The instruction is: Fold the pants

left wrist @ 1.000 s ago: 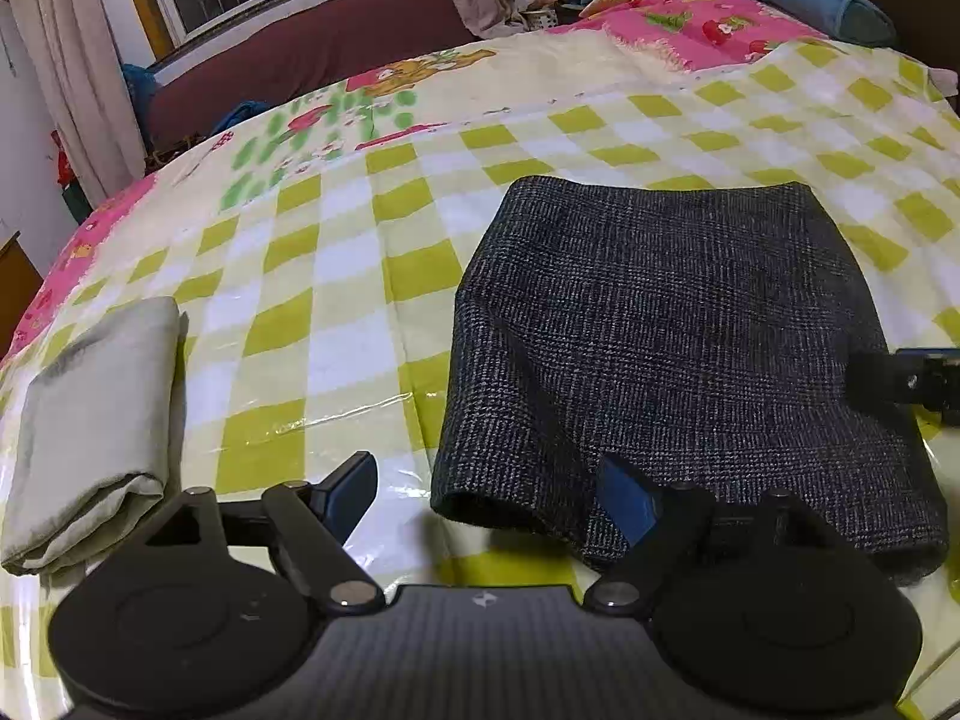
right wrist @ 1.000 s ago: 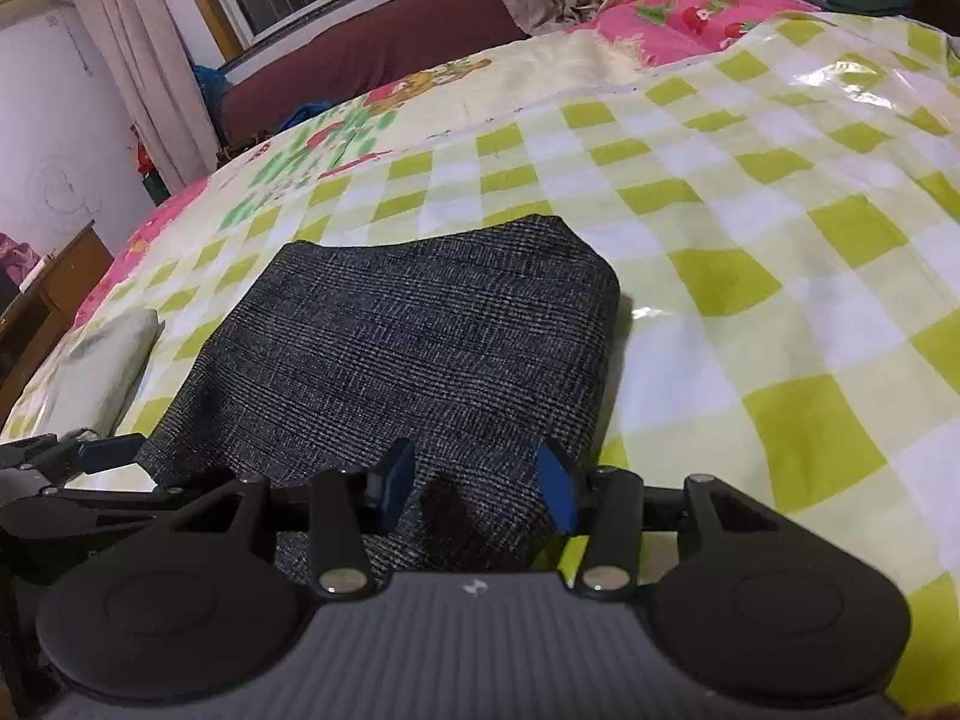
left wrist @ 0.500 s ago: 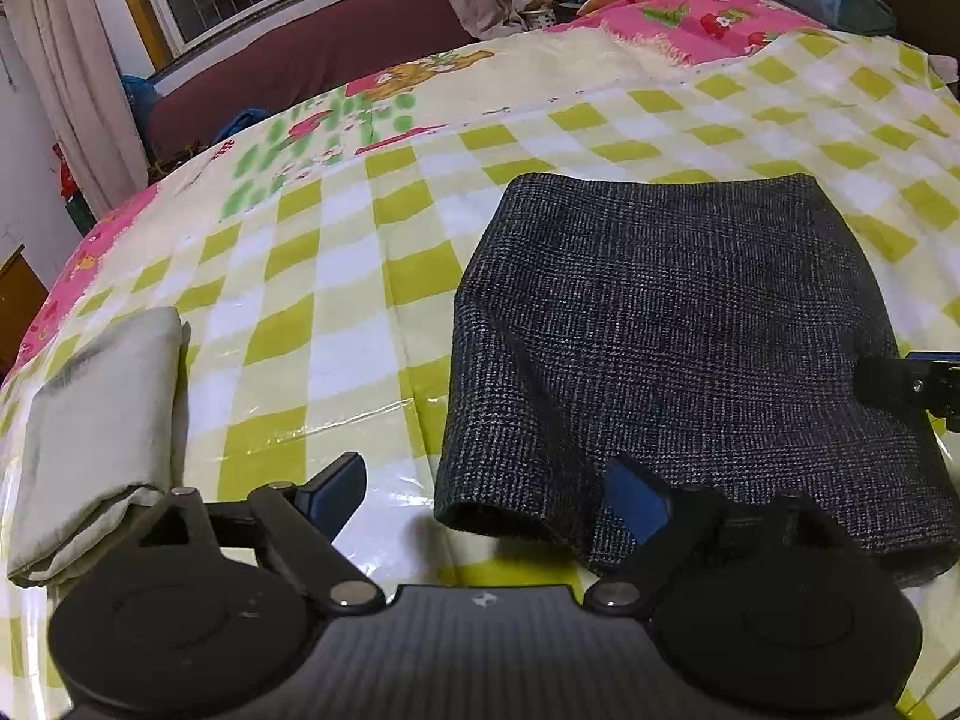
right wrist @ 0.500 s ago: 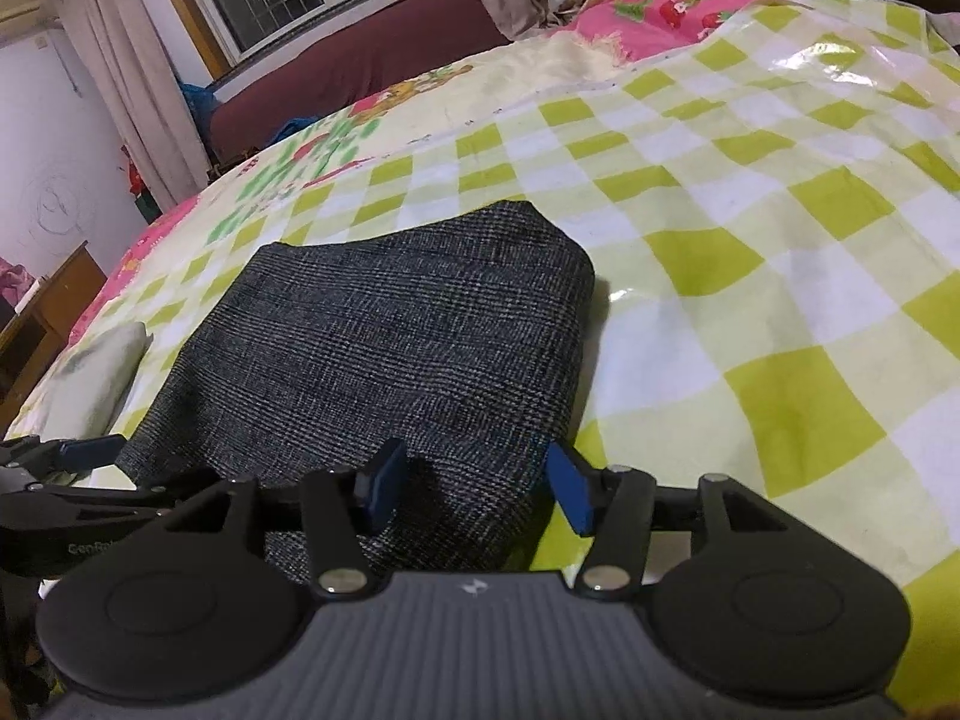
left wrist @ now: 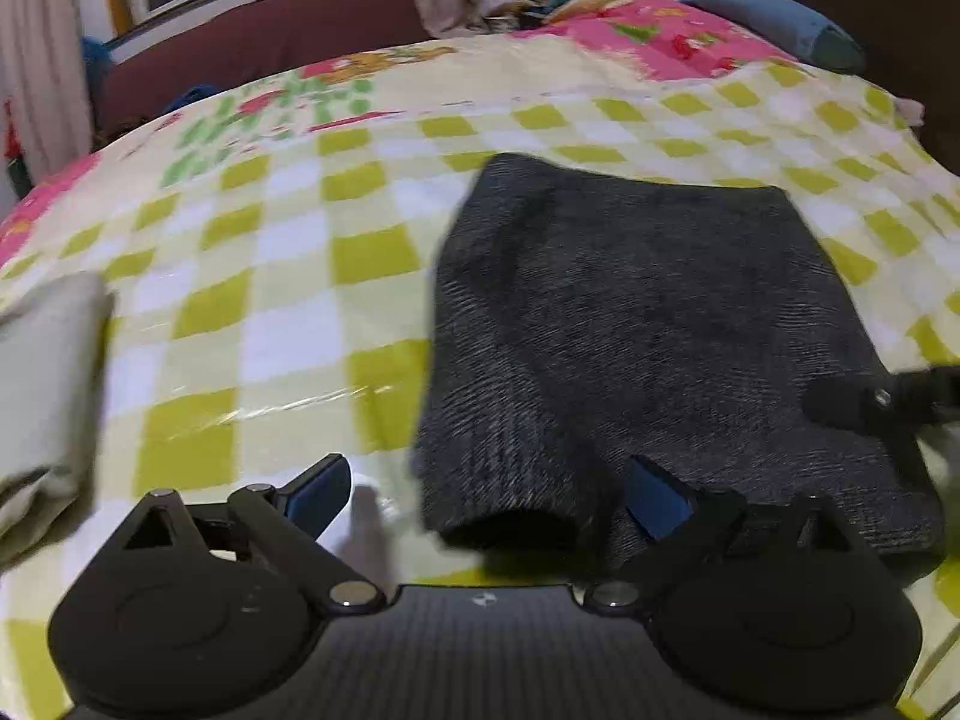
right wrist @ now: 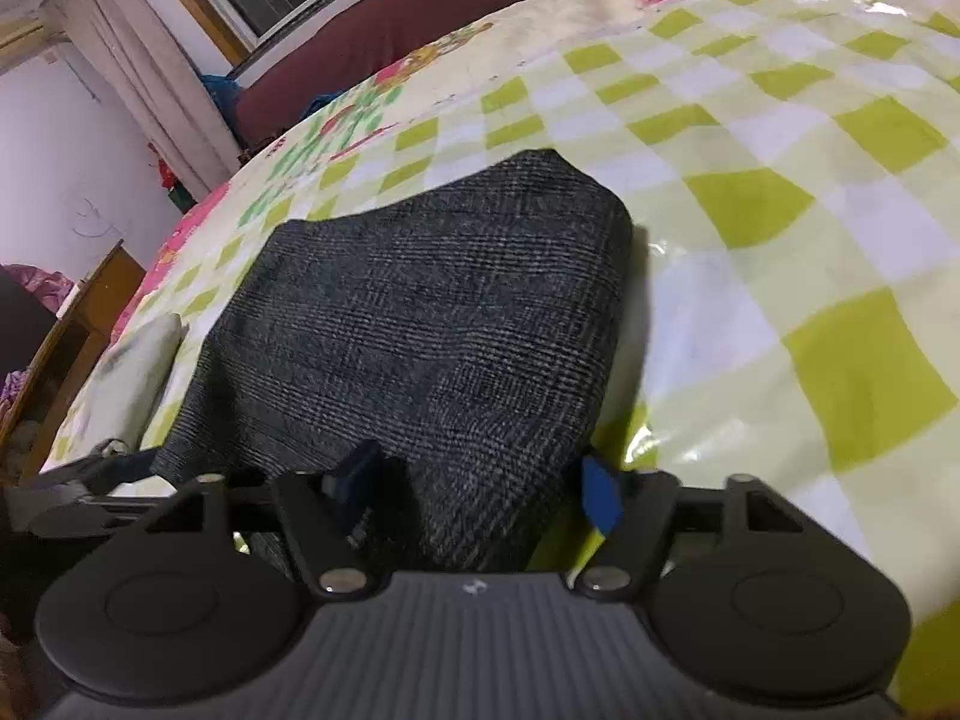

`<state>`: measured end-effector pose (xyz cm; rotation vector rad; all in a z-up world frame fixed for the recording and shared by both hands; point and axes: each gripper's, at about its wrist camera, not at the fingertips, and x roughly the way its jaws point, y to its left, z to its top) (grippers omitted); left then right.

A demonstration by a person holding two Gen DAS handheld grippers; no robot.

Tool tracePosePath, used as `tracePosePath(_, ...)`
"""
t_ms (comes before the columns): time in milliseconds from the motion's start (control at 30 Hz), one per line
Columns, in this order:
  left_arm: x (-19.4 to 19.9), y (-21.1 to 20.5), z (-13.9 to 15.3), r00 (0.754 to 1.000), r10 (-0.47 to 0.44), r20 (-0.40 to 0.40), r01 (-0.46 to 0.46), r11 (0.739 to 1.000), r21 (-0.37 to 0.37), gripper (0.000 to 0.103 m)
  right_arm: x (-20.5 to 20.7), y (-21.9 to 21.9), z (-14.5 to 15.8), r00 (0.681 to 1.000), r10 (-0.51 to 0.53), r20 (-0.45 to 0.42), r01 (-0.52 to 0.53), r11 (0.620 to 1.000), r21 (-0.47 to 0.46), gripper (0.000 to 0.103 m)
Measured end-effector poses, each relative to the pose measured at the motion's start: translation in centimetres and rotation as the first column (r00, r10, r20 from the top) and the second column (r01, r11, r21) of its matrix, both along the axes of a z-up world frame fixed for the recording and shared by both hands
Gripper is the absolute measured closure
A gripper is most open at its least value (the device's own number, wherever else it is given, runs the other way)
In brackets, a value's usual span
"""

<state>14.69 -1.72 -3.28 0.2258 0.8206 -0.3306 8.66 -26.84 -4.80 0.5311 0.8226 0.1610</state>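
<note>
left gripper fingers spread wider, straddling pants corner.

The left wrist view is blurred; the grey cloth is cut off by the left edge.

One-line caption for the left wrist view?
Open left gripper at the near left corner of the folded dark grey checked pants on a yellow-checked bedcover.
</note>
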Motion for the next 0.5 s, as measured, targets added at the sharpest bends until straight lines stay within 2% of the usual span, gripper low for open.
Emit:
tracePosePath(67,0.5,-1.9,0.2,0.999,-0.038,0.000,0.038,0.999,0.020,0.004,0.4,-1.5,-0.2,1.000,0.000,-0.018,0.002,0.998,0.065,0.066)
tracePosePath(100,0.8,-3.1,0.2,0.998,-0.056,0.011,0.056,0.997,0.044,0.004,0.6,-2.3,-0.3,1.000,-0.001,-0.025,0.004,0.996,0.093,0.069)
tracePosePath(167,1.8,-5.0,0.3,0.996,-0.090,0.013,0.089,0.995,0.042,0.003,0.7,-3.8,-0.3,0.999,-0.012,-0.037,0.016,0.993,0.118,0.073)
tracePosePath(267,4.1,-8.6,0.4,0.993,-0.122,0.001,0.122,0.993,-0.001,0.003,1.1,-6.3,0.4,0.999,-0.049,-0.021,0.051,0.996,0.071,0.074)
tracePosePath(367,6.4,-14.7,0.5,0.978,-0.206,0.022,0.207,0.978,-0.018,0.003,1.9,-10.9,1.3,0.990,-0.141,-0.013,0.141,0.990,0.019,0.074)
tracePosePath(433,7.6,-19.6,0.4,0.962,-0.273,0.027,0.274,0.962,-0.018,0.003,2.6,-14.9,1.5,0.972,-0.234,-0.016,0.233,0.972,-0.034,0.071)
tracePosePath(467,8.2,-21.7,0.3,0.955,-0.295,0.026,0.295,0.955,-0.009,0.002,3.0,-17.0,1.5,0.957,-0.289,-0.027,0.287,0.956,-0.068,0.064)
tracePosePath(500,8.5,-23.8,0.5,0.953,-0.302,0.030,0.301,0.953,0.019,0.001,3.3,-18.7,1.8,0.942,-0.334,-0.036,0.328,0.938,-0.116,0.063)
